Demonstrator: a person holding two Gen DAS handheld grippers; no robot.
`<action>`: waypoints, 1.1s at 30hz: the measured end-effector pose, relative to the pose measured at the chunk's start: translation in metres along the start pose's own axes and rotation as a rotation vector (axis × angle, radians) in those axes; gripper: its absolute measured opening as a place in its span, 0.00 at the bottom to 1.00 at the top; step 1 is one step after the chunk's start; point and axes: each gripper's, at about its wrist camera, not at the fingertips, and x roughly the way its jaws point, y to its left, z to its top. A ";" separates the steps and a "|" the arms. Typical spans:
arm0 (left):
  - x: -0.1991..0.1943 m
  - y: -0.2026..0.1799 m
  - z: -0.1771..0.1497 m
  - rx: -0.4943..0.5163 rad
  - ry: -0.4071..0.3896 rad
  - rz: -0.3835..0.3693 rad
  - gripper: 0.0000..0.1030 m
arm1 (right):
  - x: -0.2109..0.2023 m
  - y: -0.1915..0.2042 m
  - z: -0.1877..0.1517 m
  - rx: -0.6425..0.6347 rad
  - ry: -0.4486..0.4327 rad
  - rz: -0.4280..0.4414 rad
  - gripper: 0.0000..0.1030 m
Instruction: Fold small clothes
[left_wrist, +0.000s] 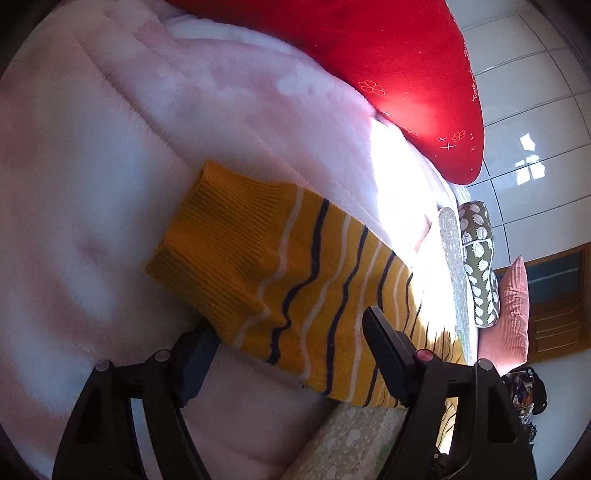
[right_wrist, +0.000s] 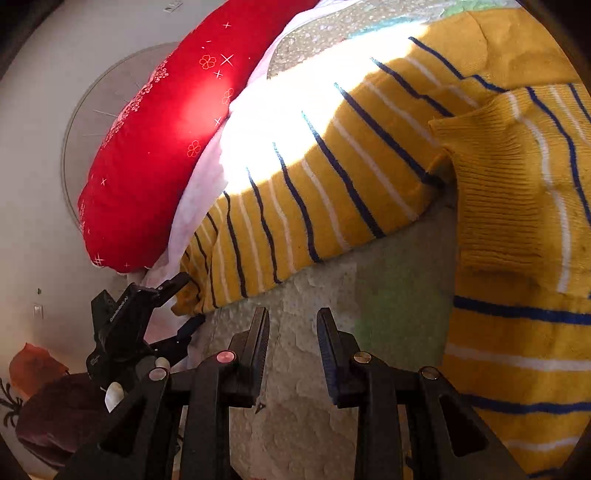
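Observation:
A small yellow knit sweater with dark blue and white stripes lies on the bed. In the left wrist view one sleeve with a ribbed cuff stretches out over the pink blanket. My left gripper is open, its fingers straddling the sleeve just behind the cuff. In the right wrist view the sweater spreads across the top and right, with a ribbed cuff folded over the body. My right gripper is open and empty above the patterned sheet, below the sweater. My left gripper shows there at the sleeve's end.
A fluffy pink blanket covers the bed. A red pillow lies at the head, also in the right wrist view. The patterned sheet is bare under my right gripper. Cushions sit past the bed edge over a tiled floor.

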 end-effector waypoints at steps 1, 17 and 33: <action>0.001 0.002 0.003 -0.009 -0.001 -0.015 0.76 | 0.008 -0.001 0.004 0.015 0.000 0.001 0.28; -0.010 -0.034 0.006 0.165 -0.083 0.052 0.07 | 0.021 0.028 0.029 -0.099 -0.131 -0.060 0.07; -0.035 -0.265 -0.139 0.669 -0.011 -0.203 0.07 | -0.105 -0.067 -0.010 0.133 -0.287 0.135 0.10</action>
